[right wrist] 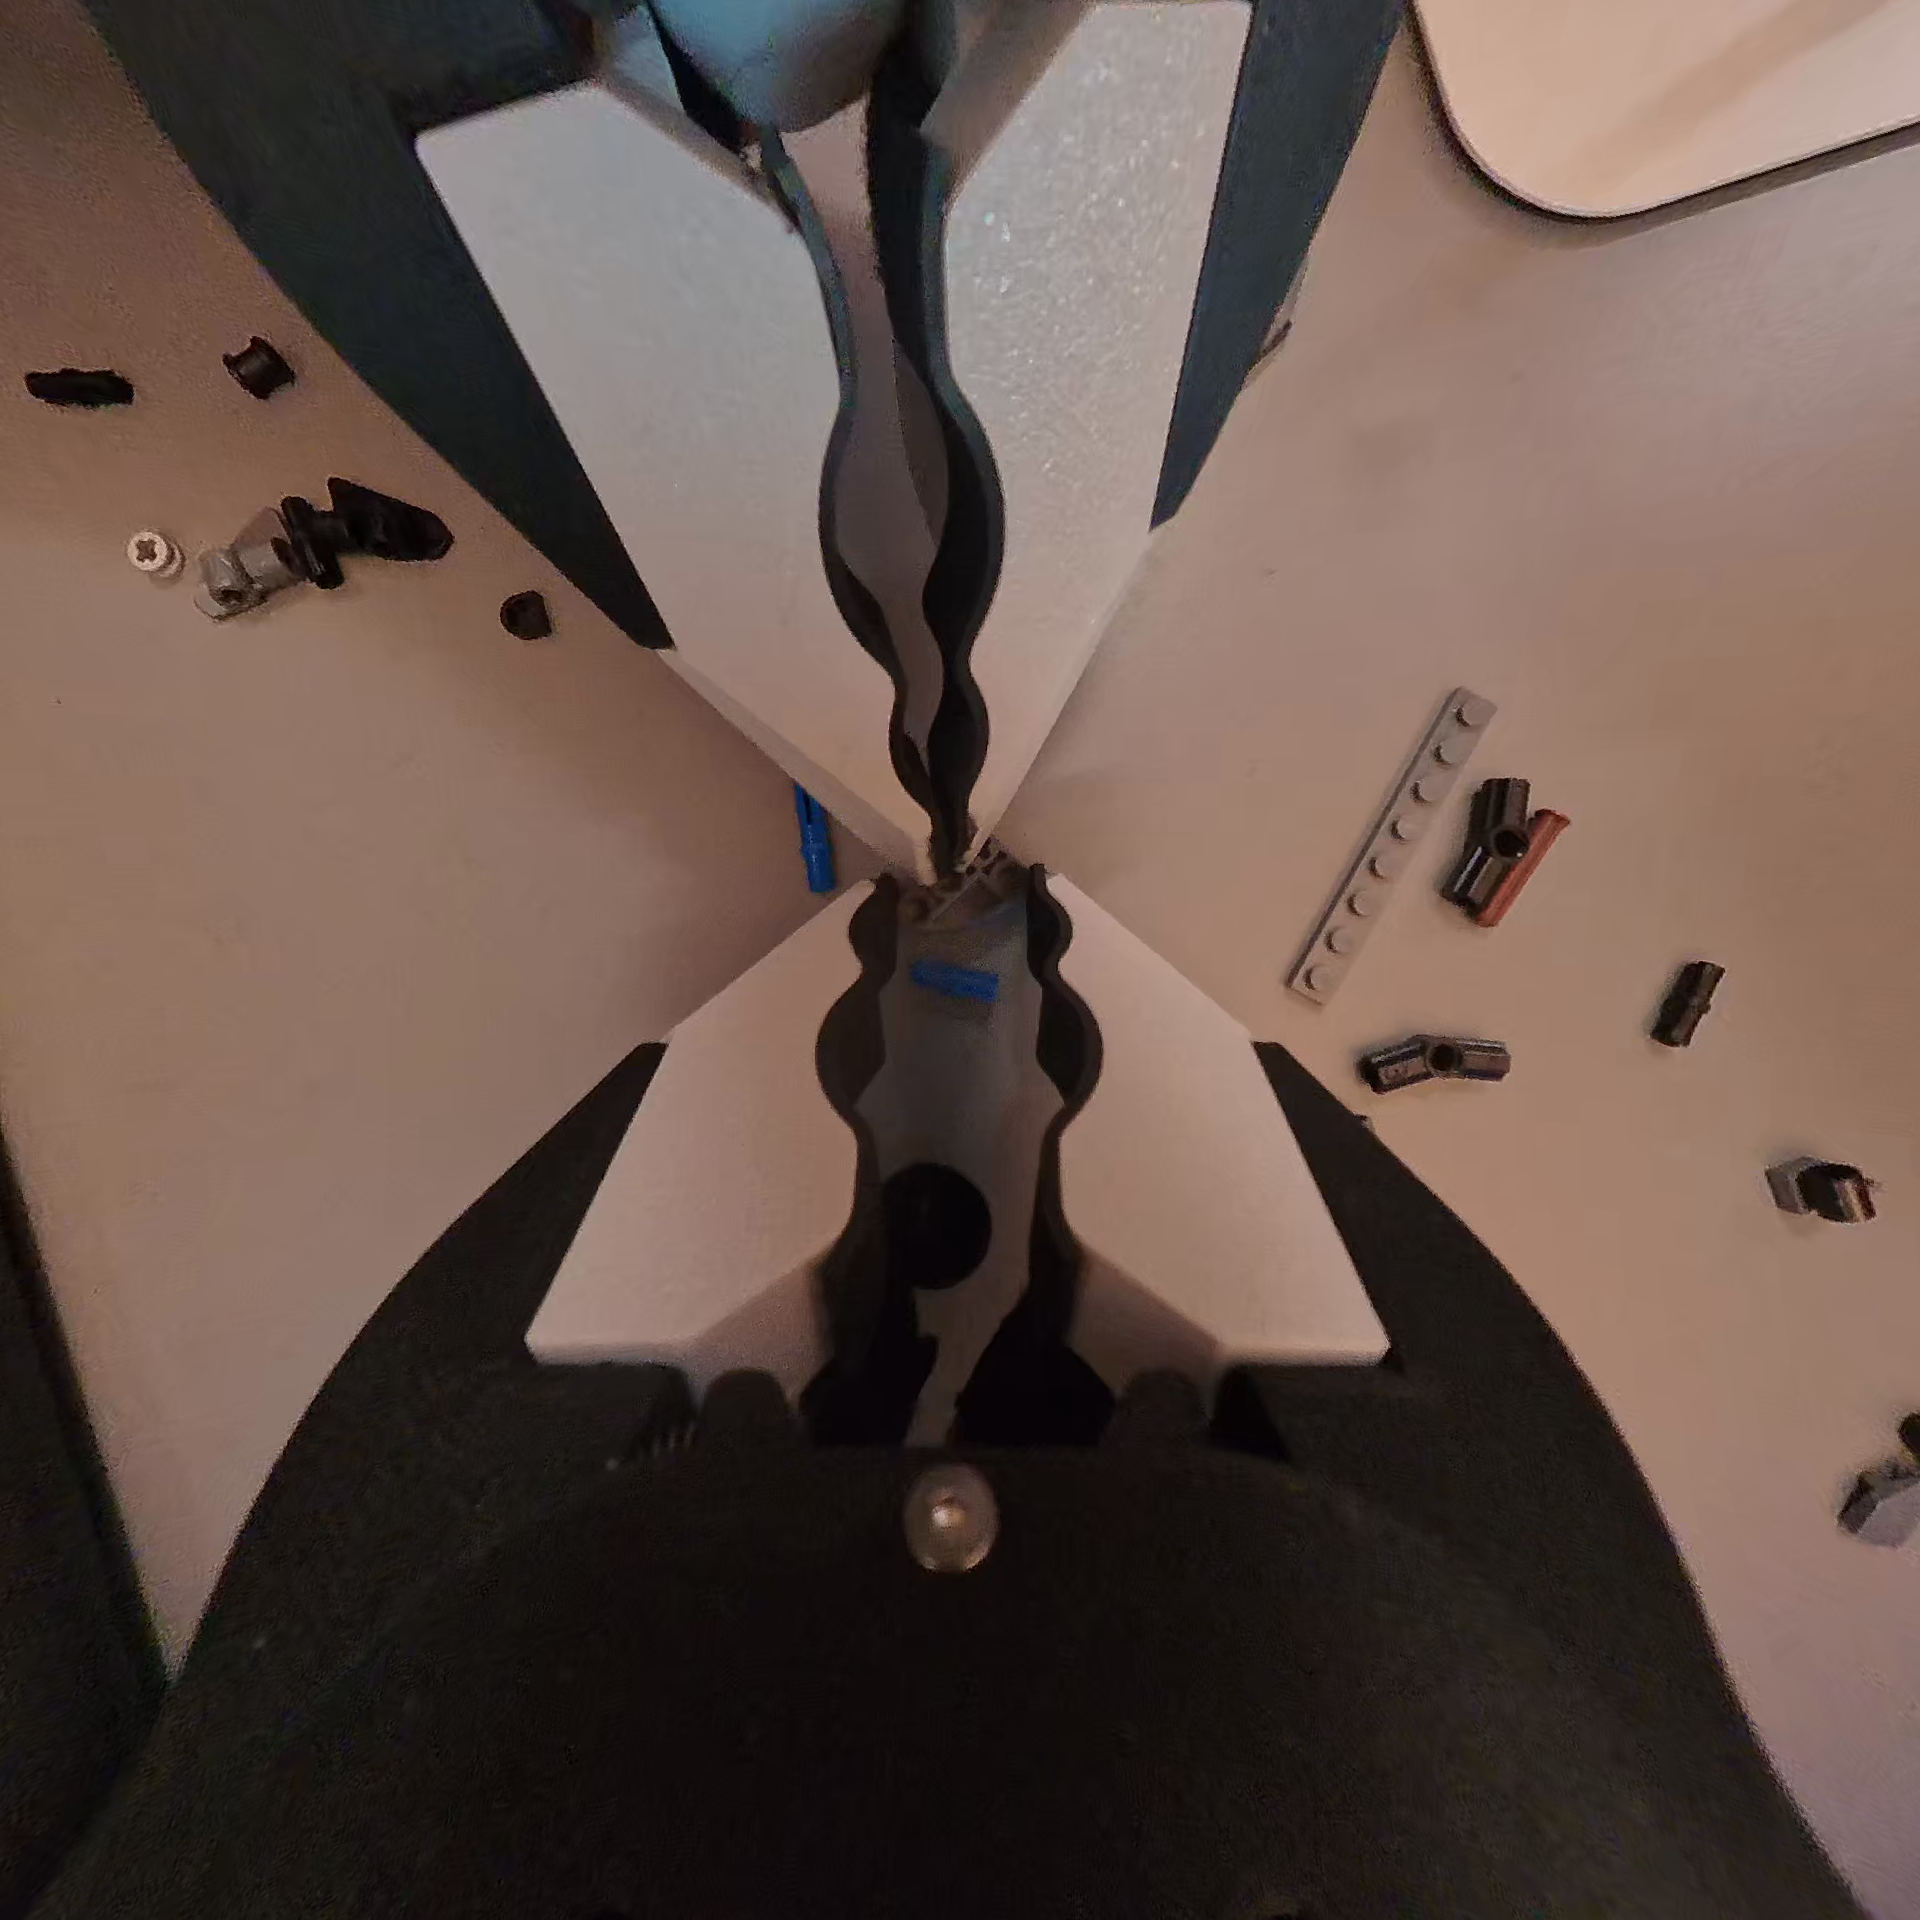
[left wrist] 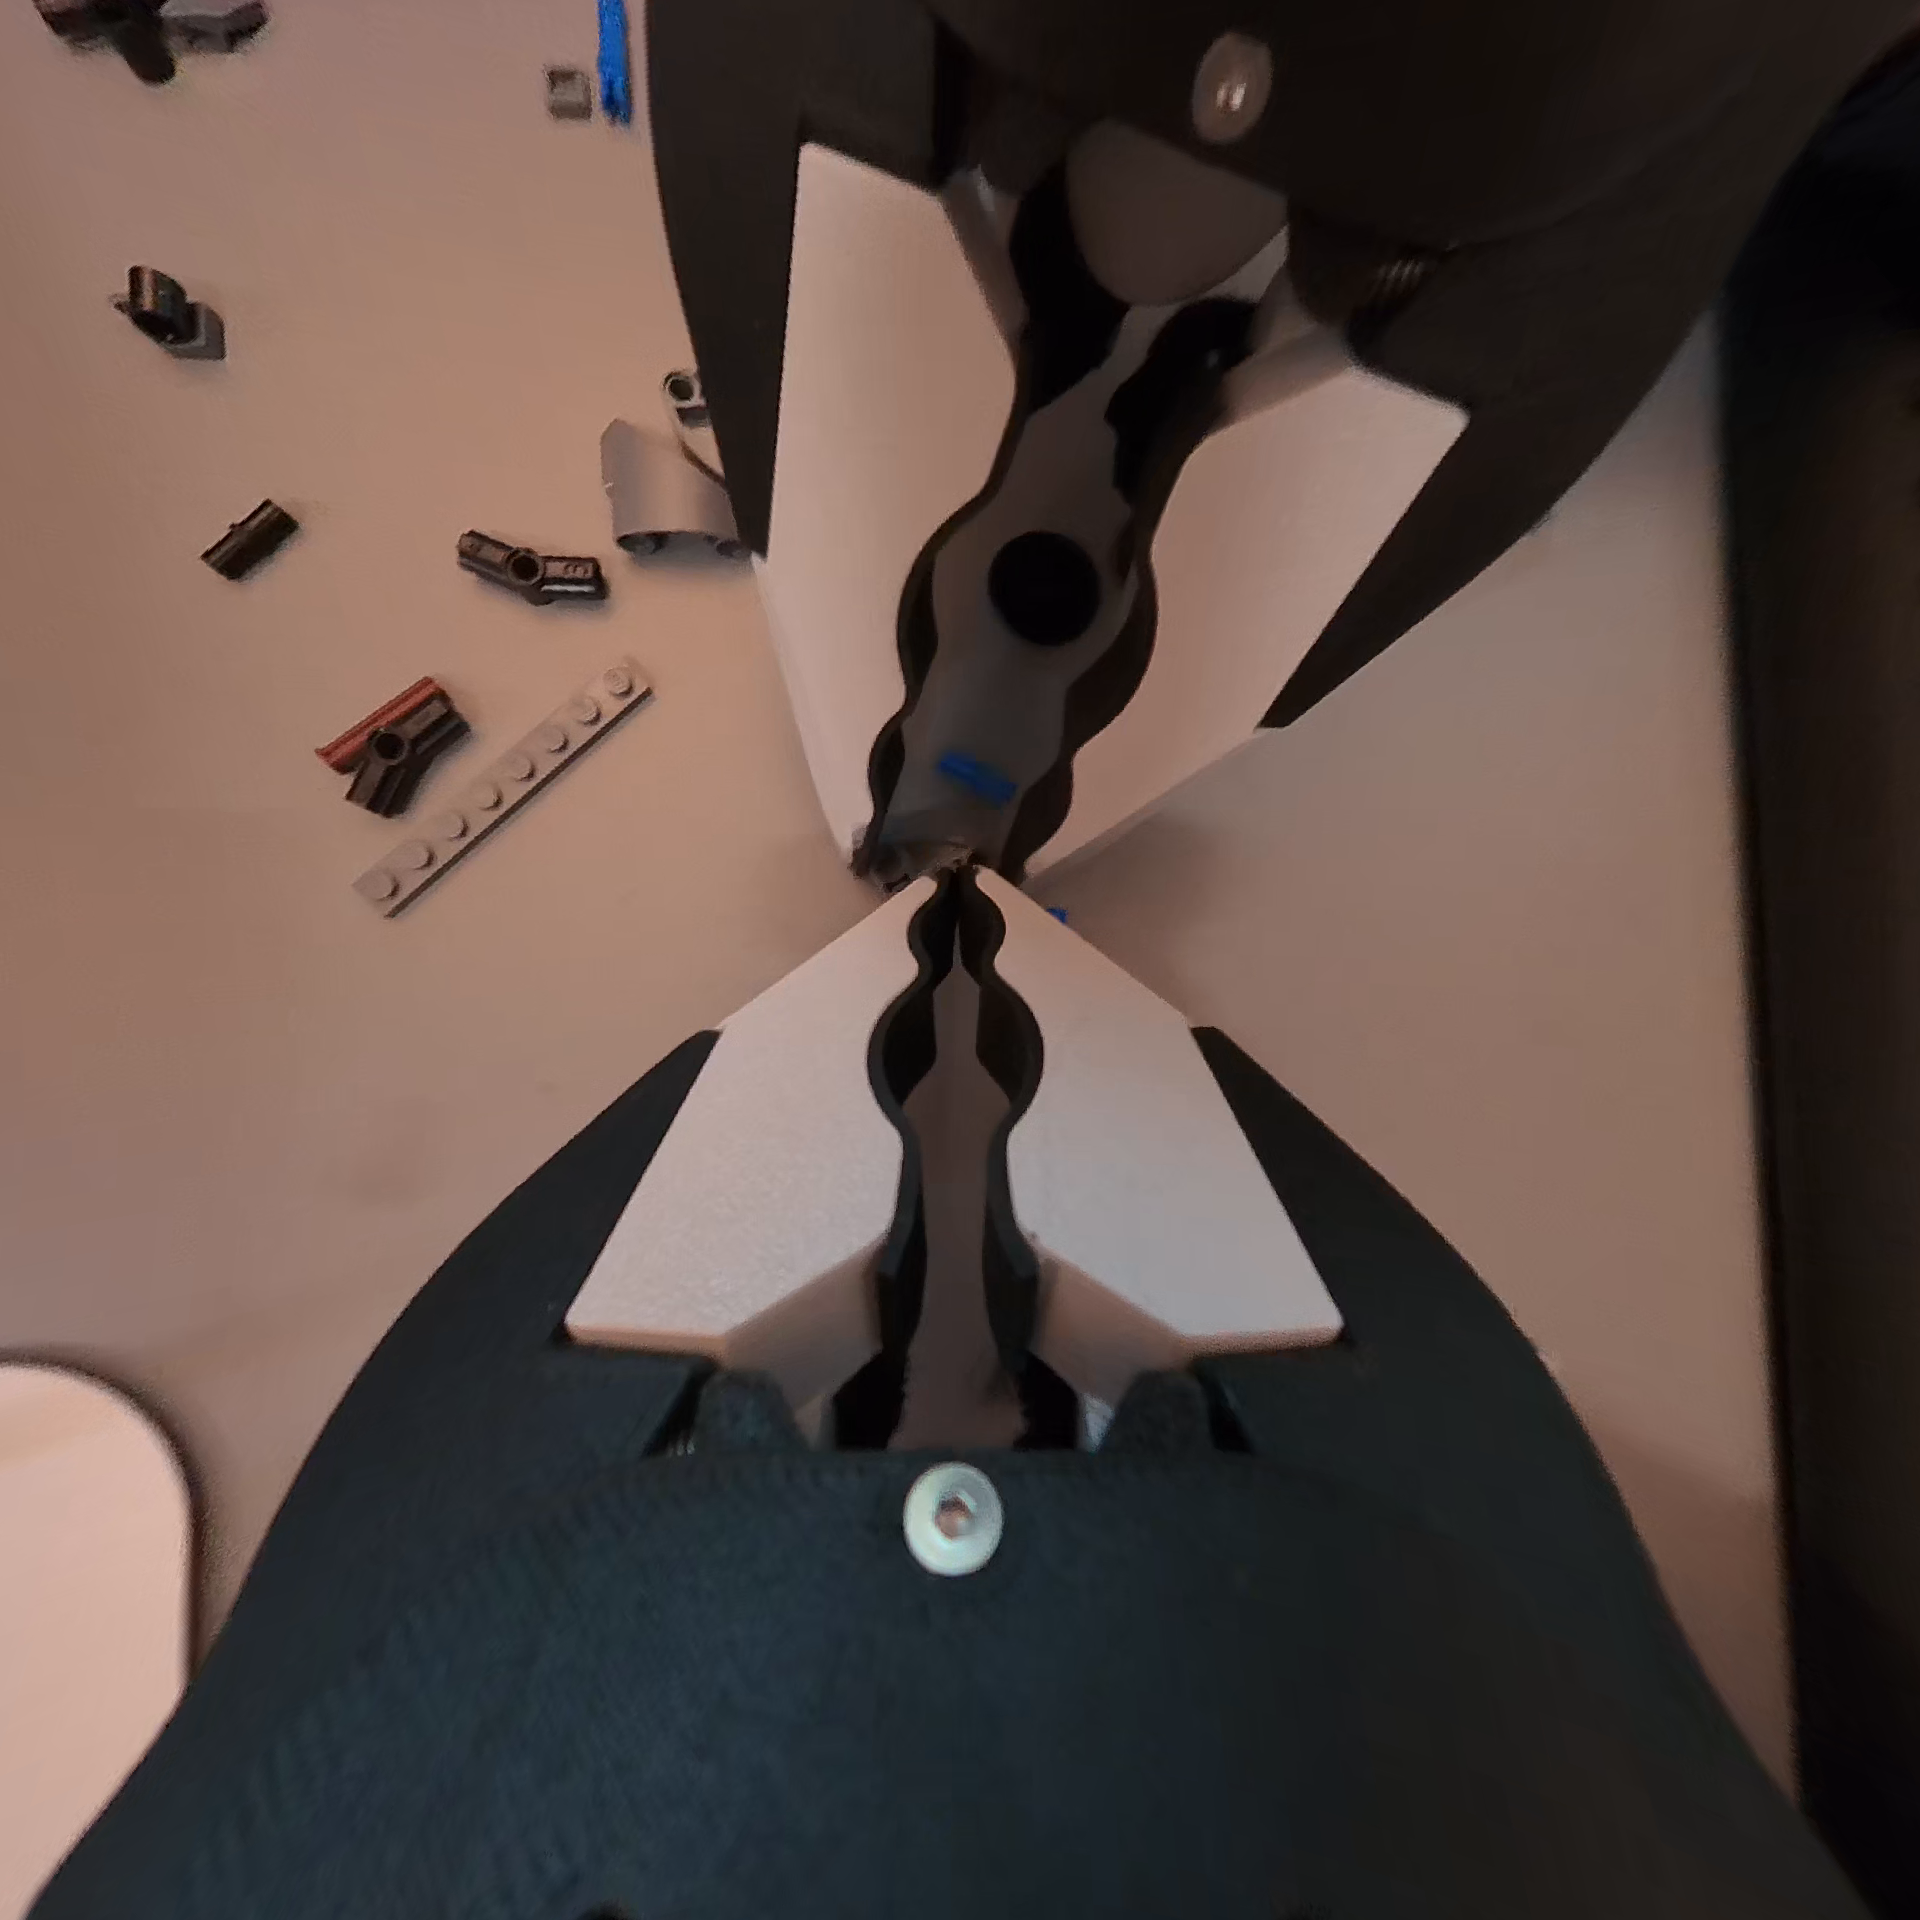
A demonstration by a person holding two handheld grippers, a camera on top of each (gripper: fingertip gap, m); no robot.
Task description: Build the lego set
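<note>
Item: small grey piece [right wrist: 961, 894], pinched at right claw [right wrist: 961, 883] tips, tip-to-tip with left claw [left wrist: 951, 883], which is closed, contents unclear. Likely light, rigid, slippery; grip flat sides. Spares: grey plate [left wrist: 509, 784], blue pin [right wrist: 812, 836] on table [left wrist: 260, 1091].
</note>
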